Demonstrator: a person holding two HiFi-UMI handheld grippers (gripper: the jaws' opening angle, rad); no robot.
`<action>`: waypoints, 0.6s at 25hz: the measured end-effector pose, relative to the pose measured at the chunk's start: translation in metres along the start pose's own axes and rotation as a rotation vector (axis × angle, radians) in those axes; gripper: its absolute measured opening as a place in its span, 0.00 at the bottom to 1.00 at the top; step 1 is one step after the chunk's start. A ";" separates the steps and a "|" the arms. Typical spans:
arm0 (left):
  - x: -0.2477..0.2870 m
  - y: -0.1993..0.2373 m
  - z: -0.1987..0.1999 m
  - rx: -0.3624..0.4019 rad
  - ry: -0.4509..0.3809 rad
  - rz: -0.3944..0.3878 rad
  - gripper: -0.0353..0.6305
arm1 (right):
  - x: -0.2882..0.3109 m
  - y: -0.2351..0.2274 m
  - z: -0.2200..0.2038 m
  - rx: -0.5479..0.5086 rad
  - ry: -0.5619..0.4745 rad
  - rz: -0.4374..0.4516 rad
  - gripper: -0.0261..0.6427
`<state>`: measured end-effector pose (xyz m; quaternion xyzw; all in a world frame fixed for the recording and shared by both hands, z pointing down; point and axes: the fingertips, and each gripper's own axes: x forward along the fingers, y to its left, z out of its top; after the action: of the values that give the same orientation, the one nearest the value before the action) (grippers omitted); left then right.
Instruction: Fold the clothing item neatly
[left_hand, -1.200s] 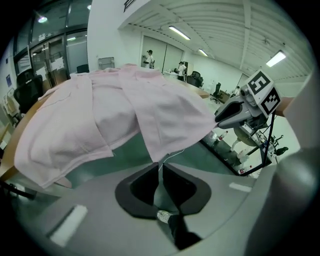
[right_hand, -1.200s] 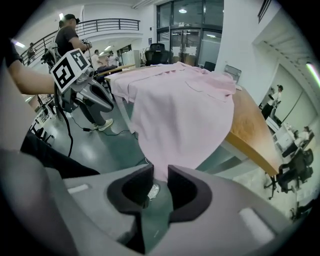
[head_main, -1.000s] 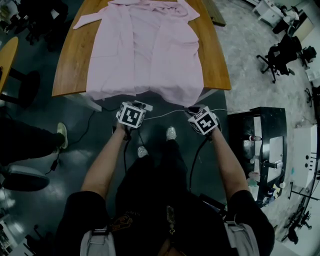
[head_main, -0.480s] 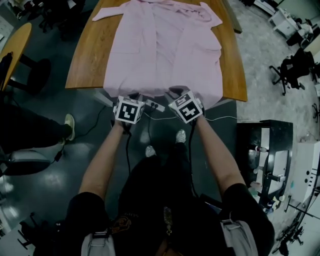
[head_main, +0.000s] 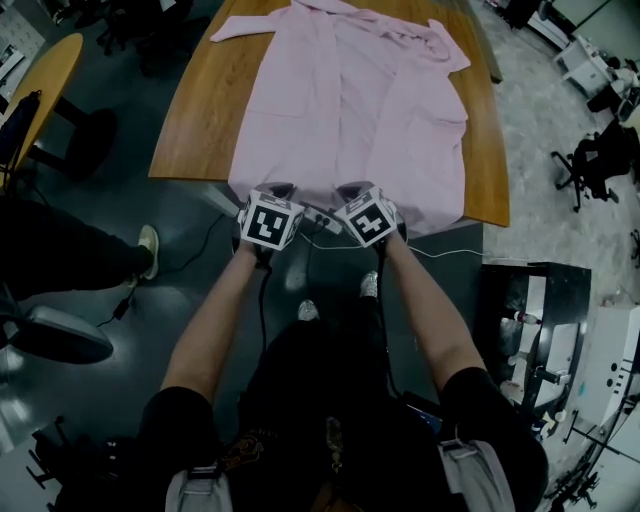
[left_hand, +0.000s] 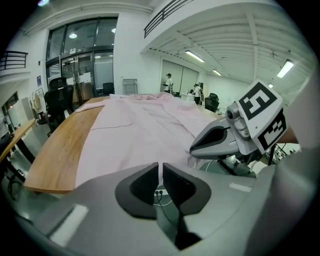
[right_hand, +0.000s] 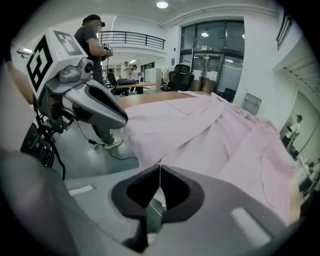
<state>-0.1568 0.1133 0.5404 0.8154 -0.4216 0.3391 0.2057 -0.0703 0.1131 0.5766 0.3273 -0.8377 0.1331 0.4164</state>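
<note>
A pink robe (head_main: 350, 110) lies spread open on the wooden table (head_main: 200, 130), its bottom hem hanging over the near edge. My left gripper (head_main: 278, 188) and right gripper (head_main: 352, 187) hover side by side just in front of that hem. In the left gripper view the left gripper (left_hand: 161, 167) has its jaws nearly together with nothing between them, and the robe (left_hand: 145, 130) stretches away beyond. The right gripper (right_hand: 159, 170) has just been closing; its jaws meet at the edge of the robe (right_hand: 215, 135), and I see no cloth between them.
A power strip and cable (head_main: 315, 215) lie on the dark floor under the table edge. A black cabinet (head_main: 530, 320) stands at the right, office chairs (head_main: 600, 160) farther right. A round wooden table (head_main: 40, 90) and a person's foot (head_main: 148, 250) are at the left.
Both grippers have moved forward from over the floor to the robe's hanging hem. The right one has also swung left, closer to the left gripper.
</note>
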 end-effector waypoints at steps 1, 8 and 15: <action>0.000 0.001 0.000 -0.006 0.002 -0.002 0.11 | -0.001 0.004 0.000 -0.020 0.005 0.004 0.05; -0.003 0.000 -0.001 -0.014 0.005 -0.038 0.10 | -0.008 0.053 -0.015 -0.103 0.040 0.084 0.05; 0.004 -0.006 0.018 0.003 -0.004 -0.069 0.10 | -0.023 0.059 -0.006 -0.111 0.017 0.145 0.10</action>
<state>-0.1433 0.1036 0.5306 0.8305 -0.3929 0.3309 0.2153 -0.0955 0.1708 0.5656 0.2411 -0.8617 0.1188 0.4304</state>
